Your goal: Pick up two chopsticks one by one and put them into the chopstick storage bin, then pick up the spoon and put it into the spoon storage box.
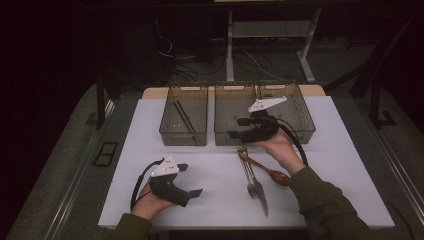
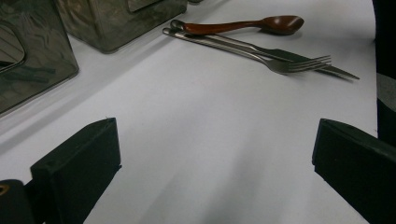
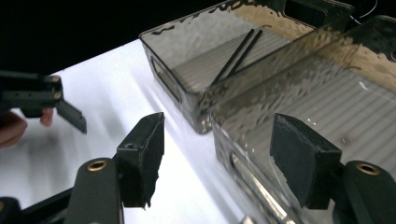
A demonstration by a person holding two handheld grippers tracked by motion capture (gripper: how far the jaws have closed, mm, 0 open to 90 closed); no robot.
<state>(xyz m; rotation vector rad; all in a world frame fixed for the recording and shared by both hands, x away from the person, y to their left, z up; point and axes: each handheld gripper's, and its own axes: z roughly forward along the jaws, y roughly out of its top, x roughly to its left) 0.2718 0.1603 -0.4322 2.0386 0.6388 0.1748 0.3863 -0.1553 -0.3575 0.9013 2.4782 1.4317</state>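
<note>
Sorting cutlery into three clear bins looks only partly done. A pair of black chopsticks [image 1: 184, 116] already lies in the left bin [image 1: 183, 134], while the middle bin [image 1: 226, 134] and the right bin [image 1: 305, 120] look bare. The right tool [image 1: 233, 128] hangs over the middle bin's front edge, jaws apart with nothing between them. The left tool [image 1: 190, 180] rests low on the worktop [image 1: 345, 175], jaws wide apart and unloaded. A wooden spoon [image 1: 265, 170], a fork [image 1: 249, 175] and a knife [image 1: 260, 192] remain on the worktop, touching one another just in front of the middle bin, awaiting pickup.
</note>
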